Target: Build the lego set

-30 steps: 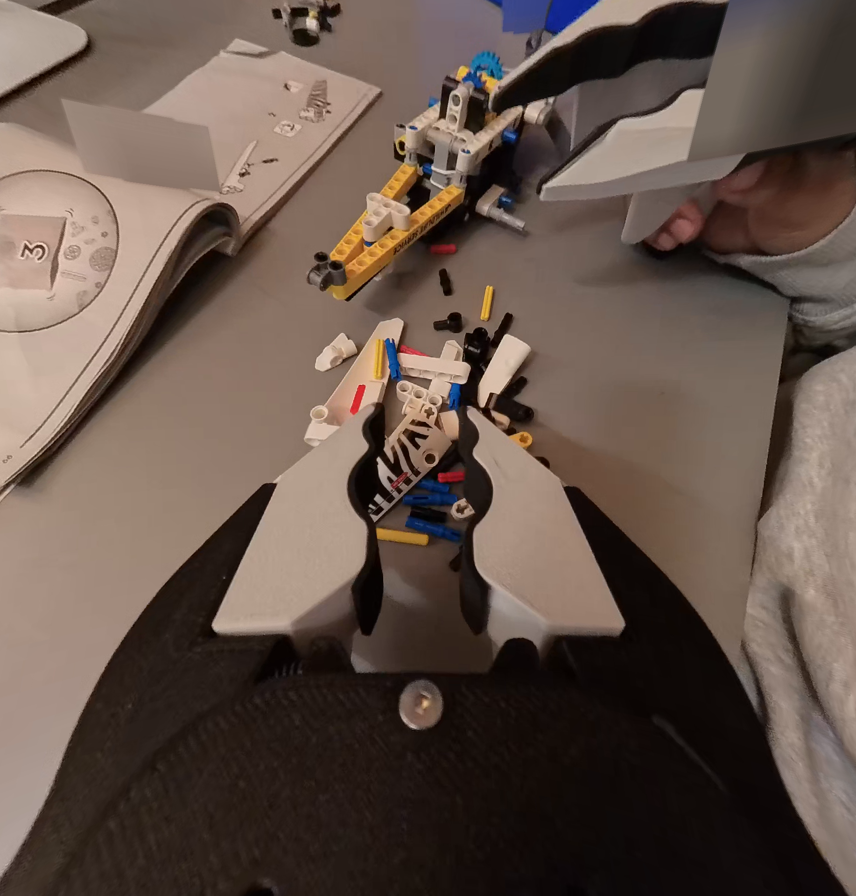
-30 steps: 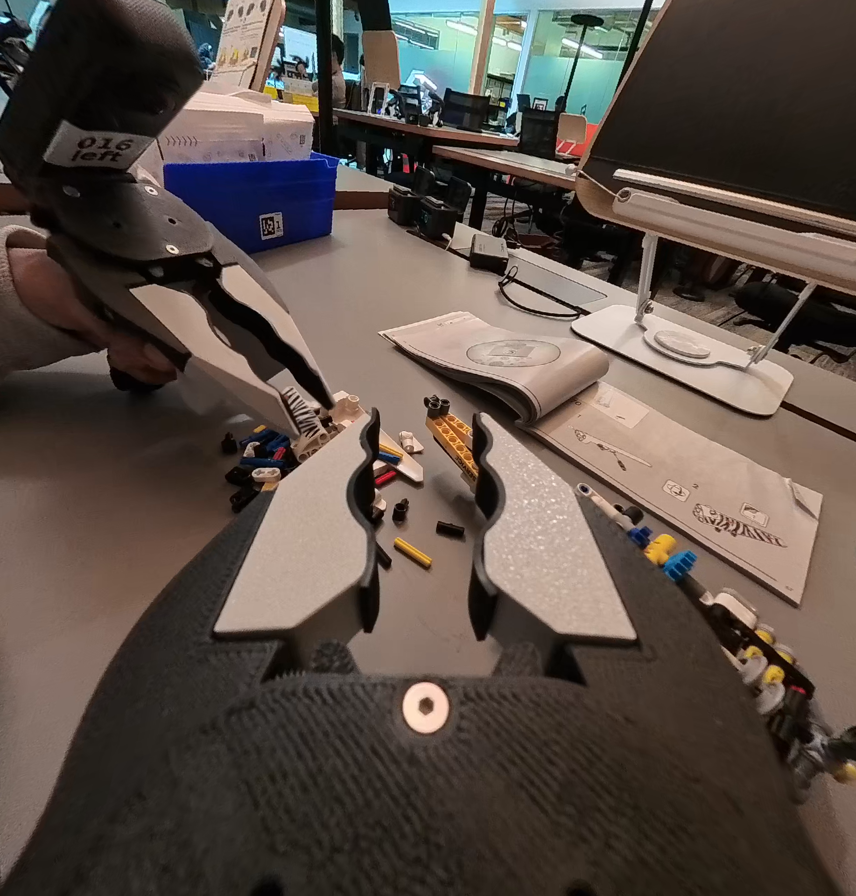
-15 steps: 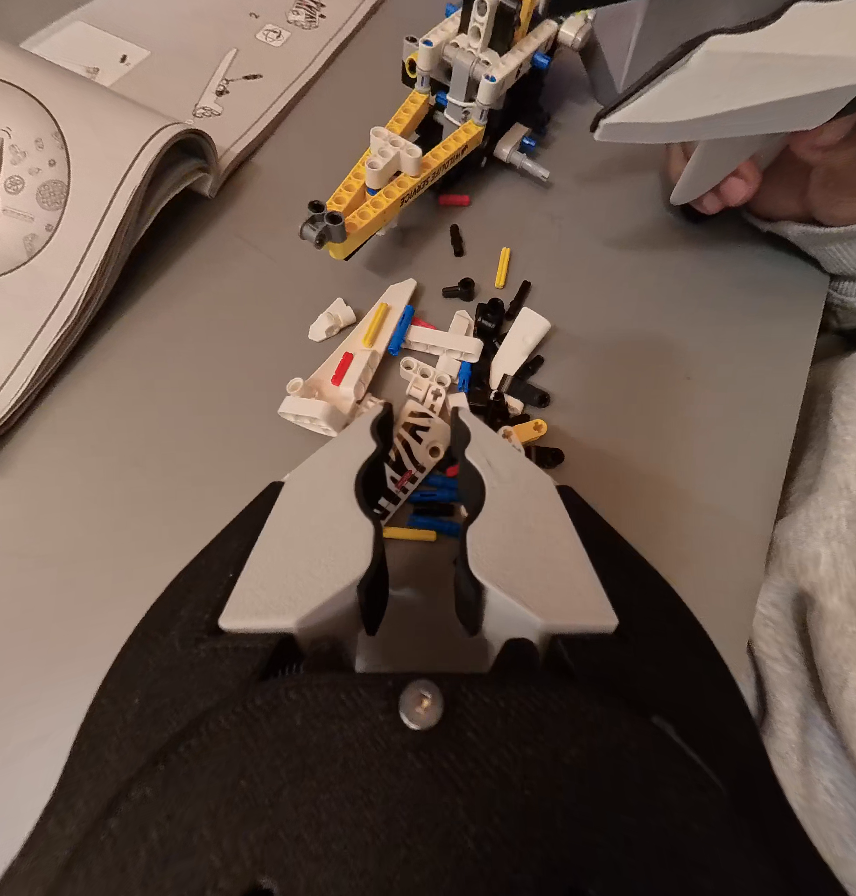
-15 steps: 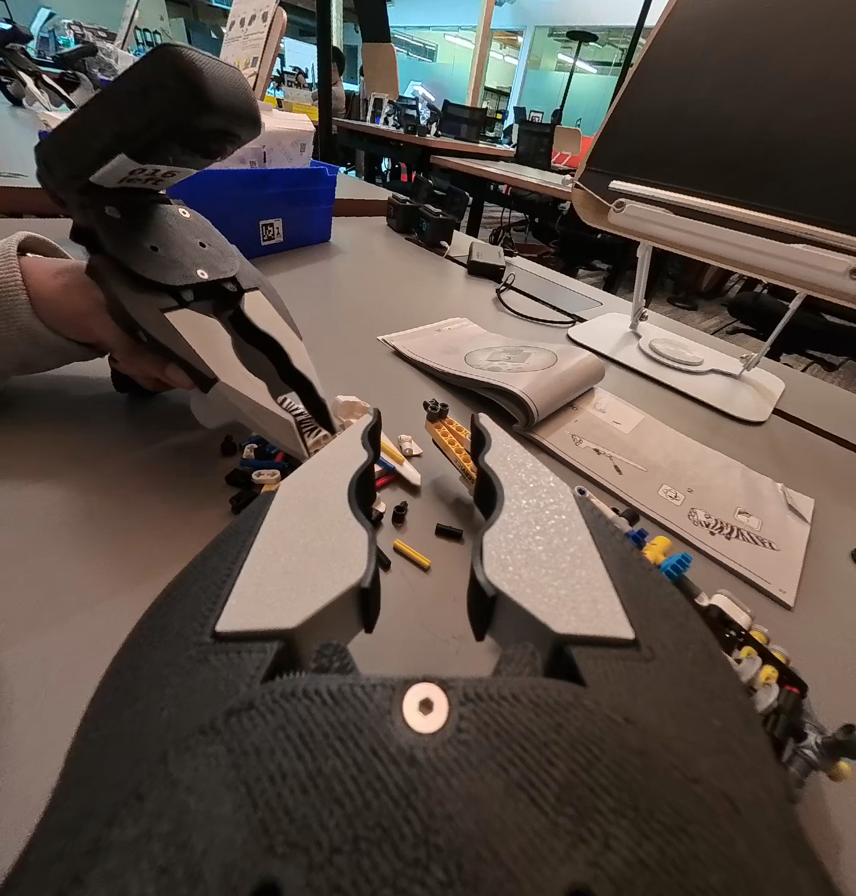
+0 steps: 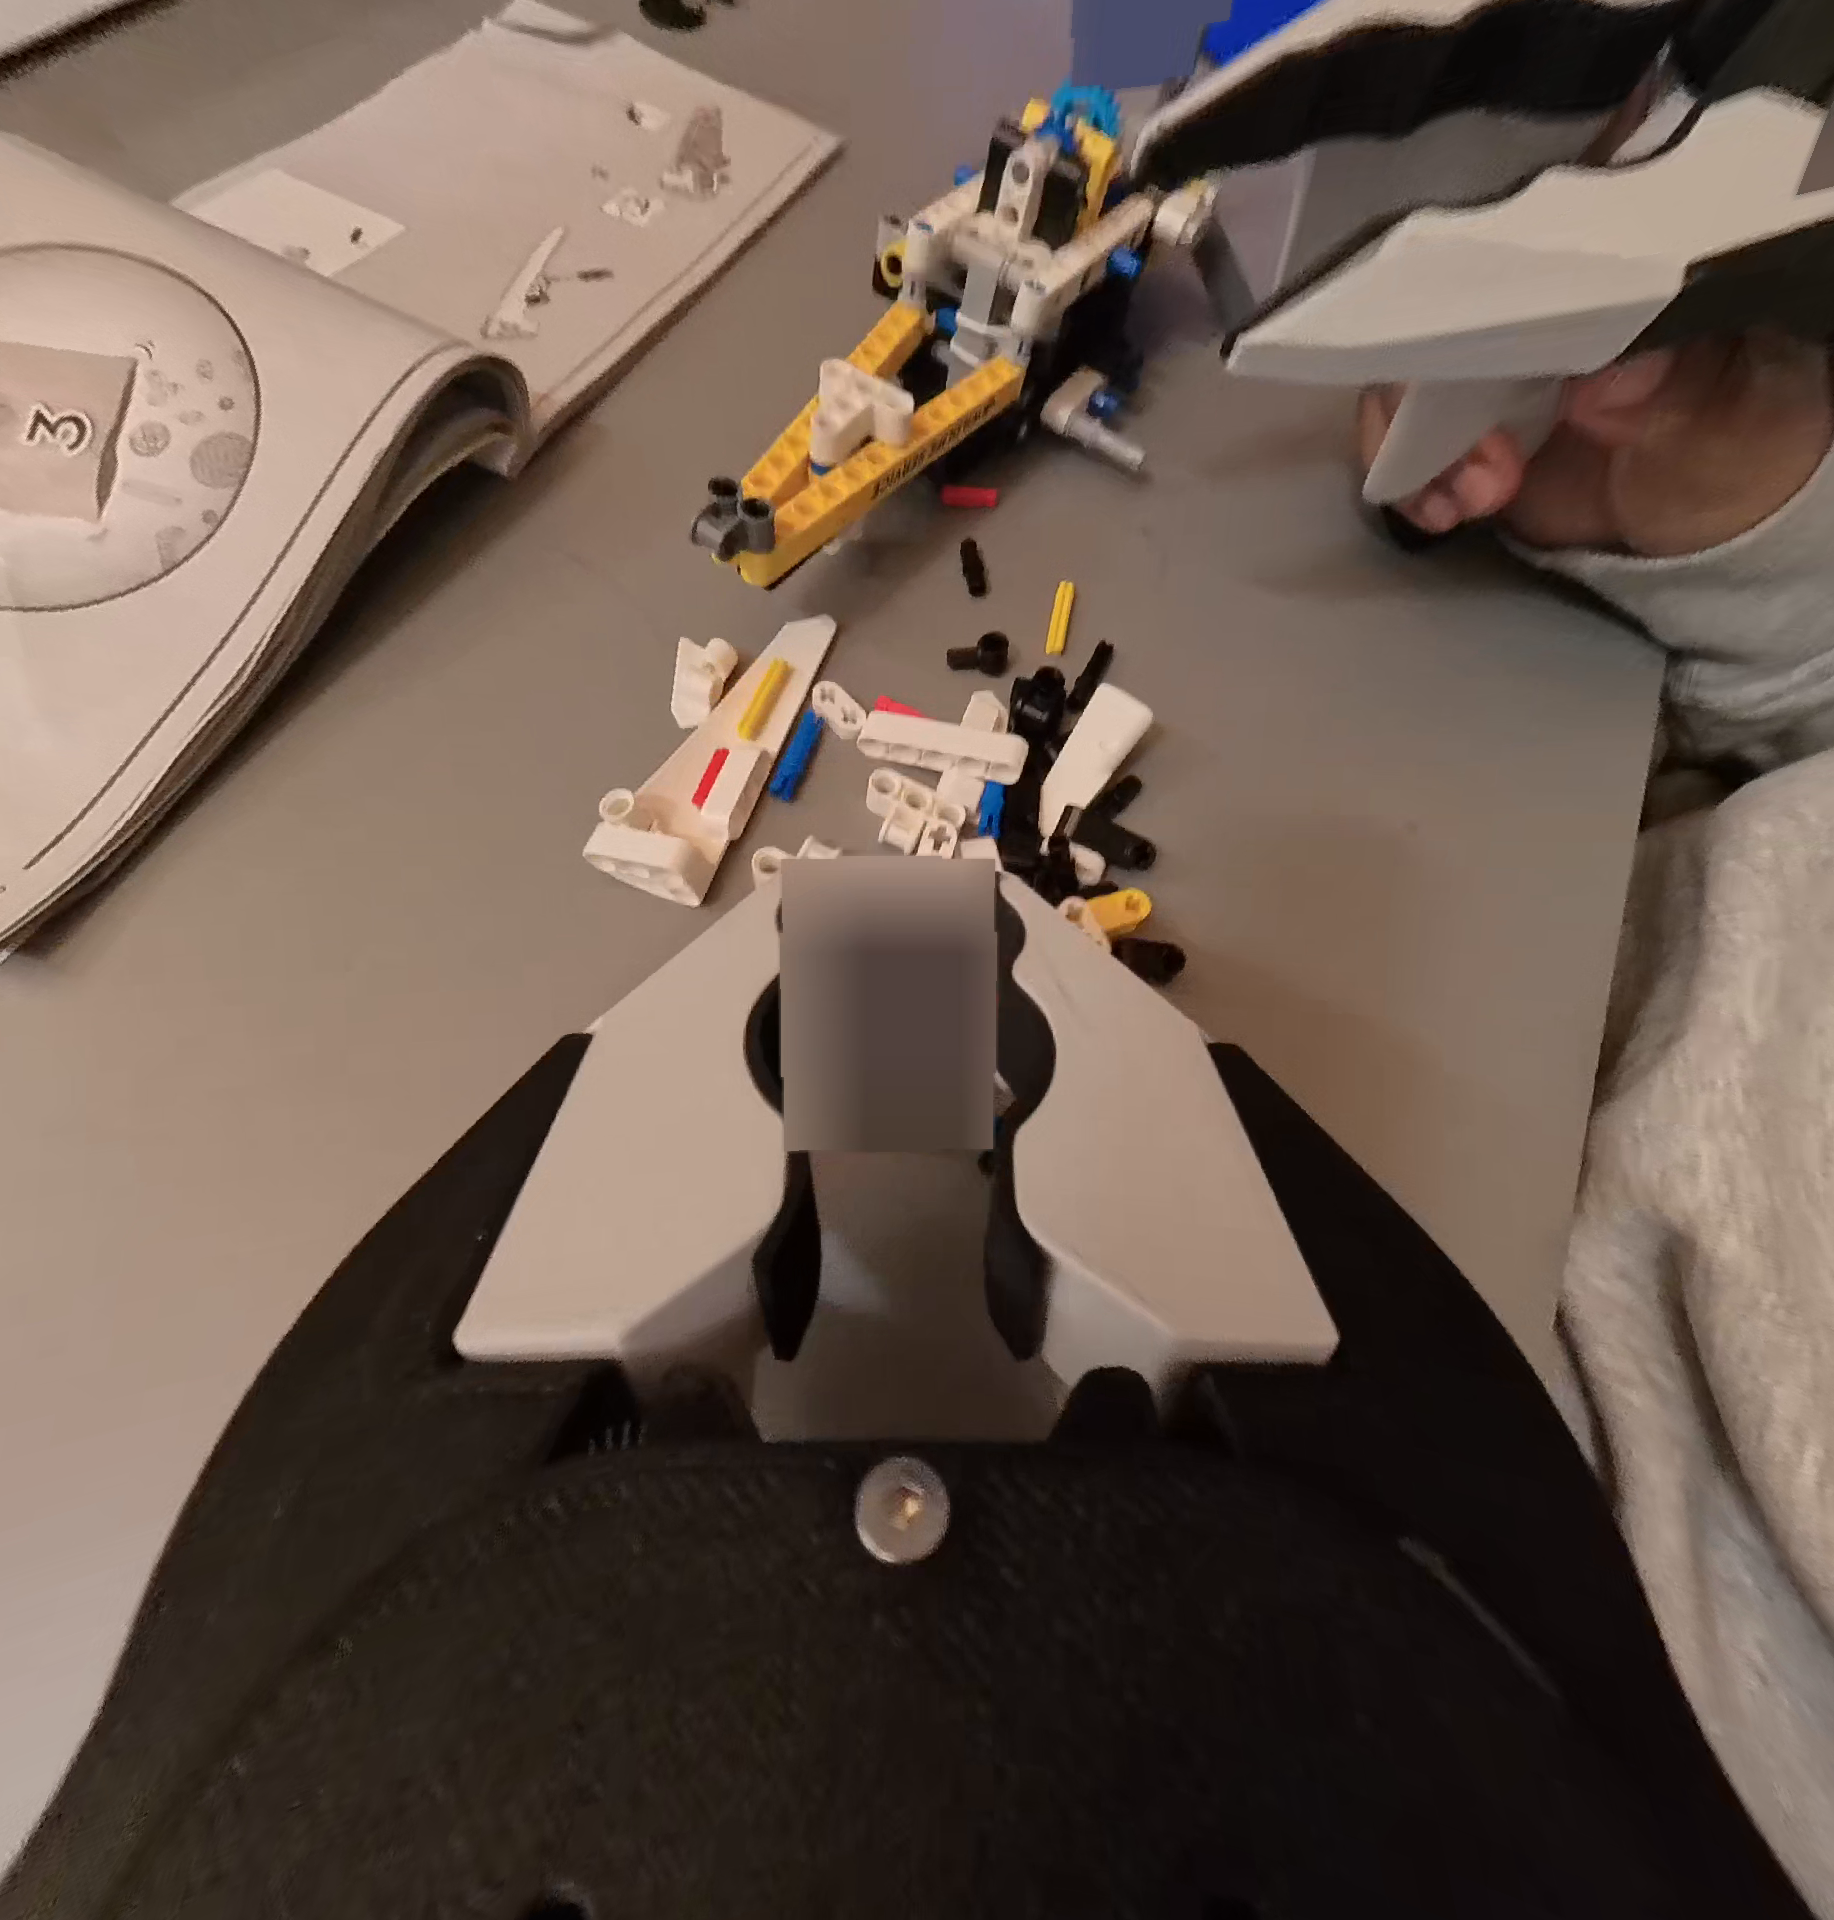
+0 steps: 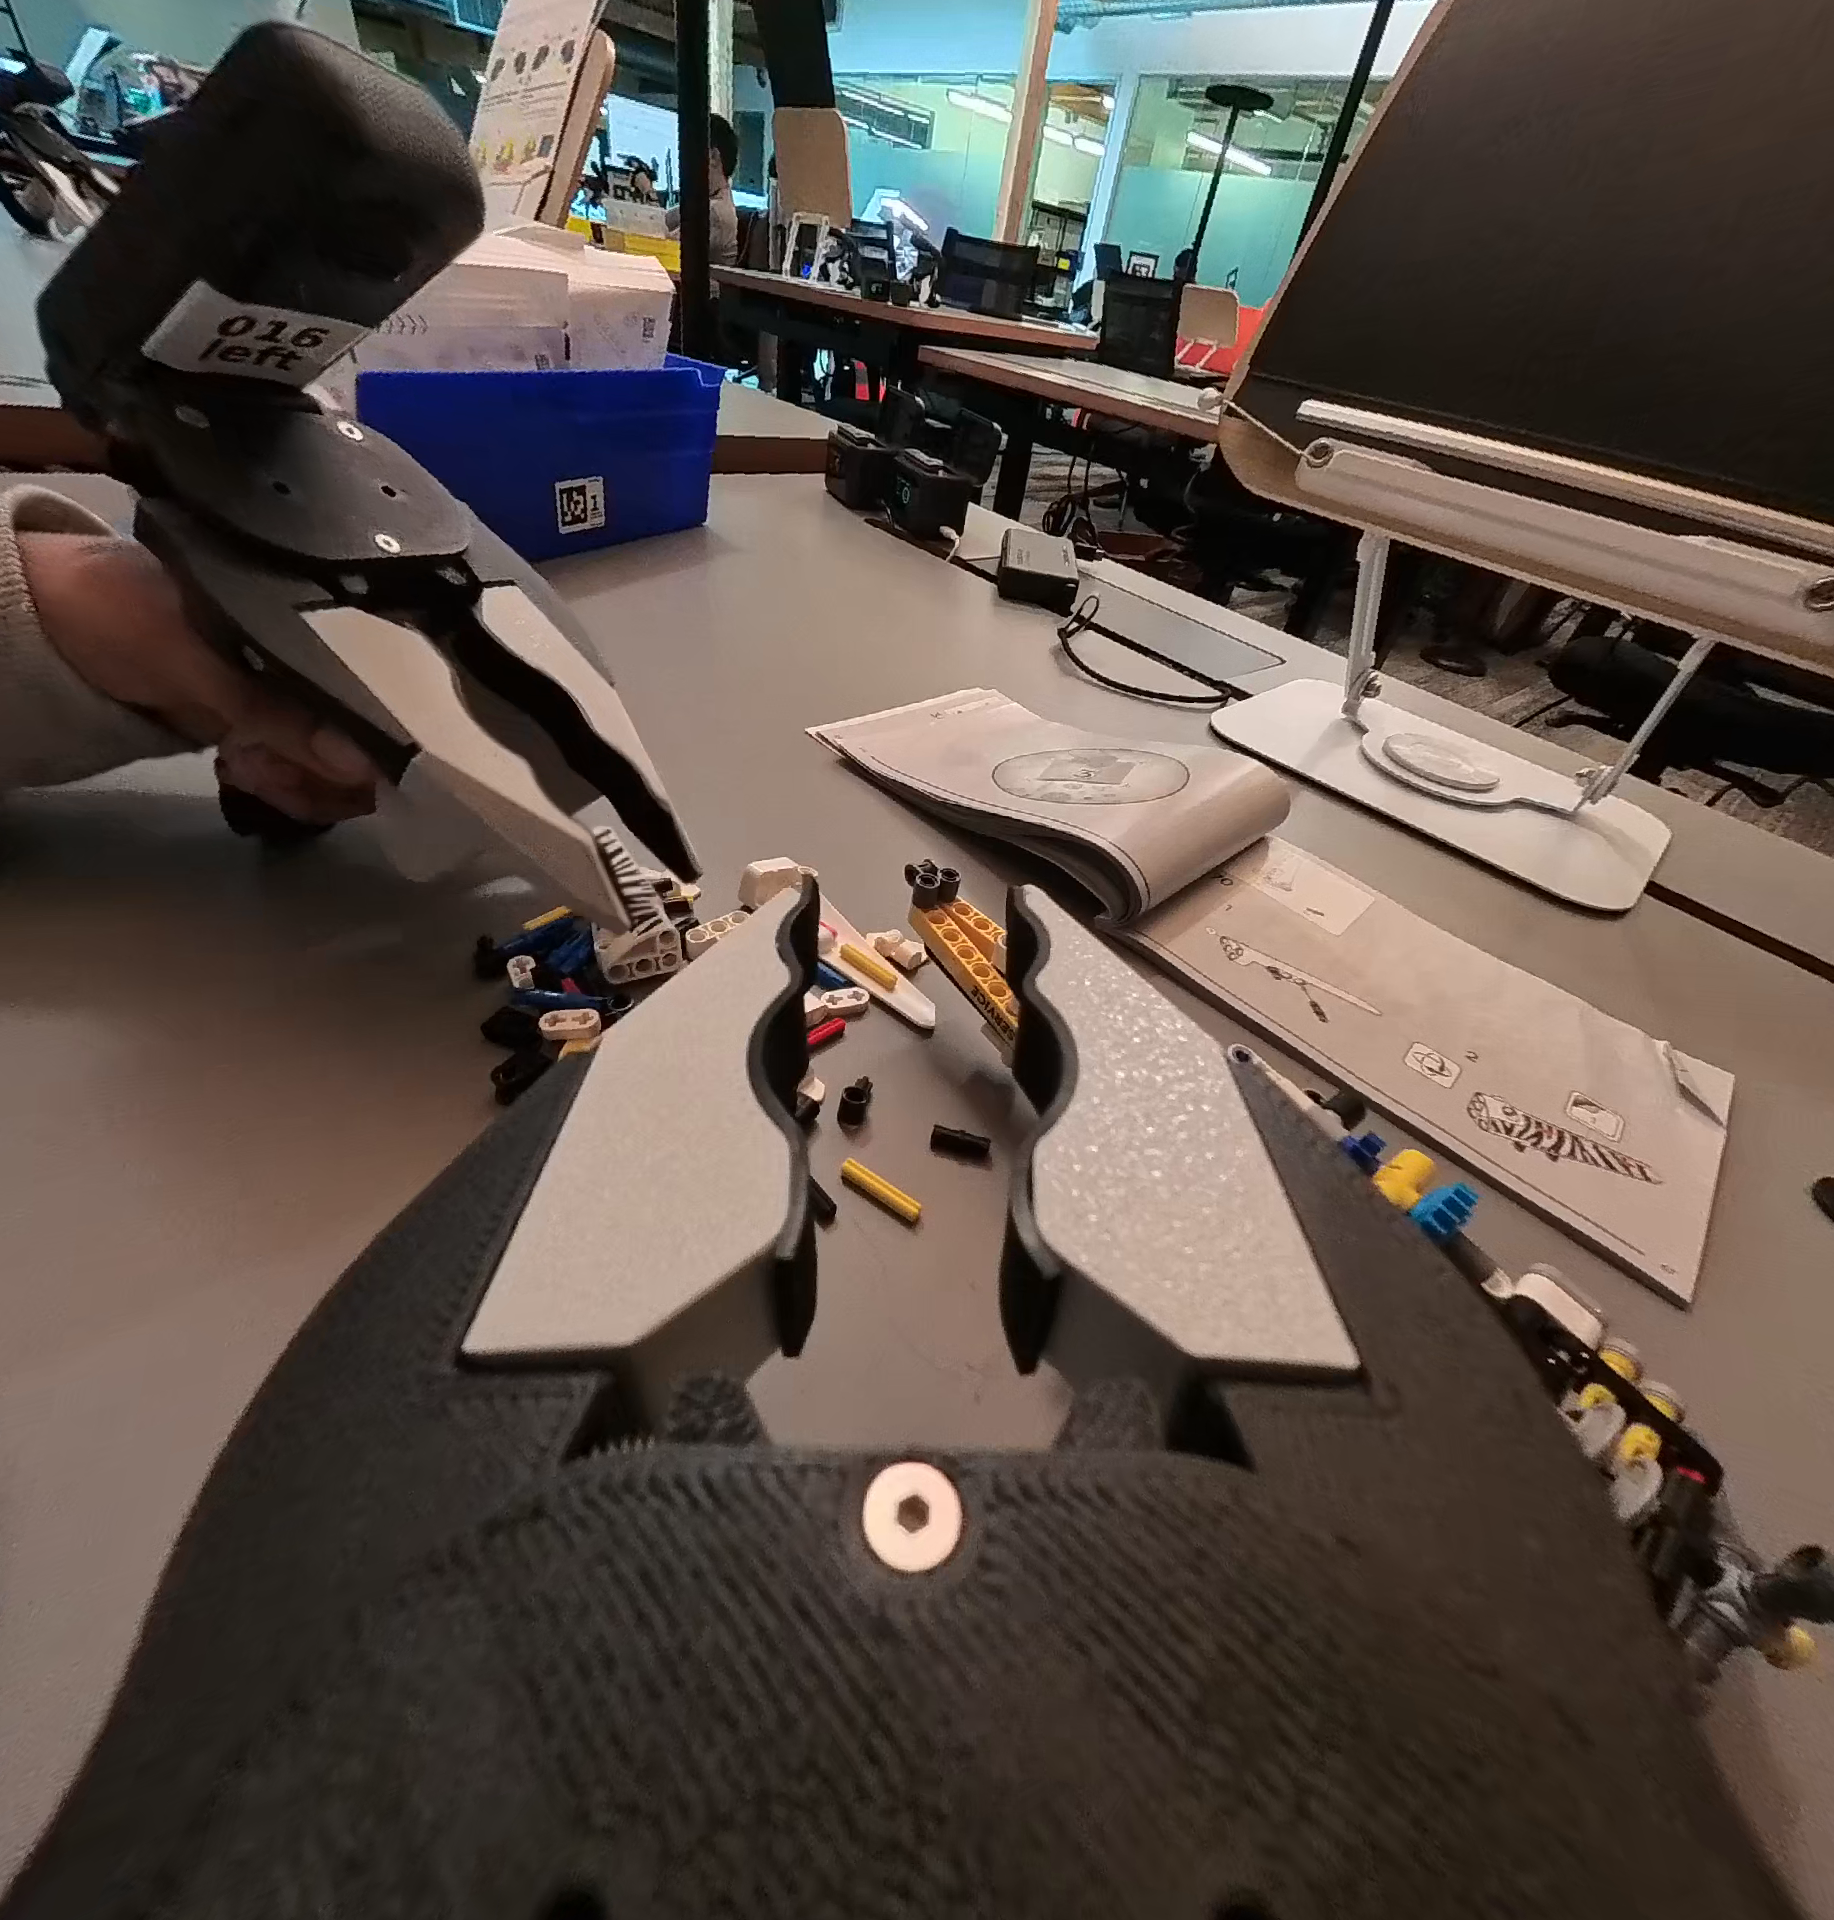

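My left gripper [image 5: 887, 883] is hidden between its fingers by a blurred patch in its own view. In the right wrist view, the left gripper [image 6: 643, 883] is shut on a white panel with black zebra stripes [image 6: 622, 883], held just above the pile of loose small pieces [image 6: 560, 987]. The pile also shows in the left wrist view [image 5: 975, 769]. My right gripper [image 6: 913, 914] is open and empty, low over the table near the pile. The yellow and white lego model [image 5: 954, 343] stands beyond the pile, and the right gripper [image 5: 1412, 260] hovers beside it.
An open instruction booklet [image 5: 217, 436] lies left of the model and also shows in the right wrist view [image 6: 1100, 790]. A long white panel [image 5: 726, 769] lies by the pile. A blue bin [image 6: 539, 457] and a monitor stand [image 6: 1443, 790] sit farther back. A sleeve [image 5: 1744, 1143] is at the right table edge. There is about 11 cm between the tips of the two grippers.
My left gripper has closed on the striped panel and raised it out of the pile. My right gripper has stayed open and has barely moved.
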`<state>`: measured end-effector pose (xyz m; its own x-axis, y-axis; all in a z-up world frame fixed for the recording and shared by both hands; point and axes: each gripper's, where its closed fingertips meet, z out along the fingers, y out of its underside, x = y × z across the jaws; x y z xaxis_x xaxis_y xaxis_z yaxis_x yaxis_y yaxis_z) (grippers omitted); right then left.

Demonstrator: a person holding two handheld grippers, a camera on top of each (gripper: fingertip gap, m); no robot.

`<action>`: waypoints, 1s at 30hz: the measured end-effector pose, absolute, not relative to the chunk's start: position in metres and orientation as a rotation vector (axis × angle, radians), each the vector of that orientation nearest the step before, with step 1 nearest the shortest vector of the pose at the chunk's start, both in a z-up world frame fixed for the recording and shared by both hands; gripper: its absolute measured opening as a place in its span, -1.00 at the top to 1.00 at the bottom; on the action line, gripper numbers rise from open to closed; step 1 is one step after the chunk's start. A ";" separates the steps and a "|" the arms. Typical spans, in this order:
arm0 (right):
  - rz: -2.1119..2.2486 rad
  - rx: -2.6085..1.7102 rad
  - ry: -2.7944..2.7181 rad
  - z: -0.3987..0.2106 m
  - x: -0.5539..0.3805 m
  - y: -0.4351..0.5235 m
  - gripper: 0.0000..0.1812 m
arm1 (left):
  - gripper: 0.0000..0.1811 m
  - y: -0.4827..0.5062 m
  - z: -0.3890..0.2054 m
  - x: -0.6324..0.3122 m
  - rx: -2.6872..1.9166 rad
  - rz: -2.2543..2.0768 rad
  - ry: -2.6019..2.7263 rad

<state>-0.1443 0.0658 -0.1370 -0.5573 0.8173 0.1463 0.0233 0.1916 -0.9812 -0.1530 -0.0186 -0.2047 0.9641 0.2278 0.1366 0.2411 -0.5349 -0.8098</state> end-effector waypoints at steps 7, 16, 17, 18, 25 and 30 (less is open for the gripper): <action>1.431 -0.788 -1.774 -0.138 -0.146 0.065 0.63 | 0.58 -0.021 -0.216 -0.152 -2.225 -0.009 -0.332; 1.434 -0.787 -1.771 -0.138 -0.147 0.066 0.63 | 0.64 -0.022 -0.223 -0.149 -2.284 0.023 -0.309; 1.434 -0.787 -1.771 -0.138 -0.147 0.066 0.63 | 0.66 -0.022 -0.223 -0.149 -2.280 0.022 -0.306; 1.434 -0.787 -1.771 -0.138 -0.147 0.066 0.63 | 0.68 -0.022 -0.222 -0.149 -2.275 0.022 -0.305; 1.433 -0.785 -1.771 -0.139 -0.147 0.066 0.63 | 0.74 -0.024 -0.214 -0.155 -2.222 0.040 -0.319; 1.432 -0.786 -1.772 -0.139 -0.148 0.066 0.63 | 0.76 -0.028 -0.206 -0.164 -2.174 0.109 -0.321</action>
<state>-0.1479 0.0660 -0.1387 -0.5589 0.8150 0.1531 0.0211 0.1986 -0.9799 -0.1641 -0.0276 -0.2063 0.9622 0.2693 0.0400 0.1891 -0.5552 -0.8099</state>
